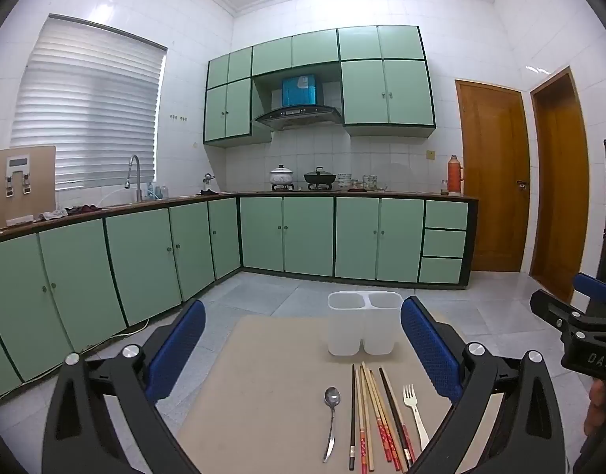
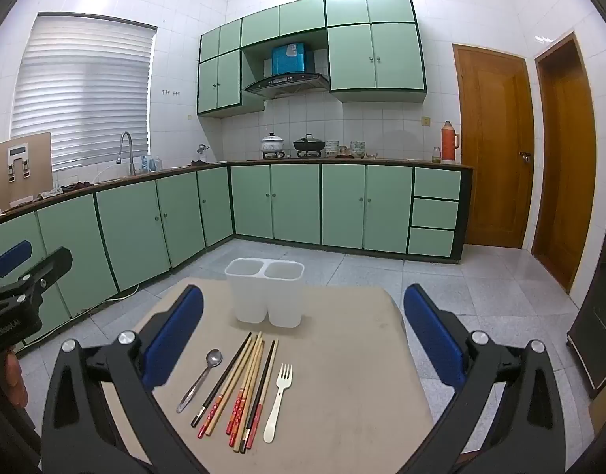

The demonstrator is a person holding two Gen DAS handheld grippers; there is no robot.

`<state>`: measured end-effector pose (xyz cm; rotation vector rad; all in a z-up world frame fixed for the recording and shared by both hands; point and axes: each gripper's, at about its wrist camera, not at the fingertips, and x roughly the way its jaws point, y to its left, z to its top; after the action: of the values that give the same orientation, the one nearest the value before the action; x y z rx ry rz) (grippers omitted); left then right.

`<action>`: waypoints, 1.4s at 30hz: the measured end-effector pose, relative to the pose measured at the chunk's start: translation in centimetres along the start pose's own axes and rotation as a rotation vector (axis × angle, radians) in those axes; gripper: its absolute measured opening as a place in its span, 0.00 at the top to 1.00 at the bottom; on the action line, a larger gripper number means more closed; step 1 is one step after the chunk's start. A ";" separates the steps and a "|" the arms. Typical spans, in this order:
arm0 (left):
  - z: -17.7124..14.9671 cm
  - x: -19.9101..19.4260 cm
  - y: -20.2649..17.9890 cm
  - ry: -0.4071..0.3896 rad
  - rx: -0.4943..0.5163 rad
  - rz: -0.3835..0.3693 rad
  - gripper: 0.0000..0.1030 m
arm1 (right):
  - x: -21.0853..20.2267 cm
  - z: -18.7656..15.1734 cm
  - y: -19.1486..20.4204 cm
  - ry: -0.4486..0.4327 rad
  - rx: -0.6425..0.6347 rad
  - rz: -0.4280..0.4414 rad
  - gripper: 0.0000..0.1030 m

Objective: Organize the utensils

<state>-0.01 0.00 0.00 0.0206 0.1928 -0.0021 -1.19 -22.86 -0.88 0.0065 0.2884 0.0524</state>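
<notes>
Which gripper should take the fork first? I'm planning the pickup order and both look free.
Probably the right gripper. The fork lies on the right end of the row, beyond the chopsticks, nearest that side. The left gripper sits closer to the spoon. Both are open.

This is a home kitchen, with green cupboards [image 2: 295, 205] along white tiled walls, a sink tap [image 2: 126, 150], pots on a stove [image 2: 291, 148] and a hood [image 2: 287, 81] above.
</notes>
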 end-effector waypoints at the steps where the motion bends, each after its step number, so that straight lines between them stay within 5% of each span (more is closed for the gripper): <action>1: 0.0 0.0 0.0 0.003 0.001 0.001 0.06 | 0.1 0.0 0.1 0.001 -0.002 0.001 0.05; 42: 0.0 0.1 -0.1 0.012 0.008 0.001 0.06 | 0.2 0.1 0.4 0.007 0.002 0.003 0.05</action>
<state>0.13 -0.07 -0.03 0.0287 0.2043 -0.0020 -0.99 -22.50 -0.87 0.0089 0.2956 0.0546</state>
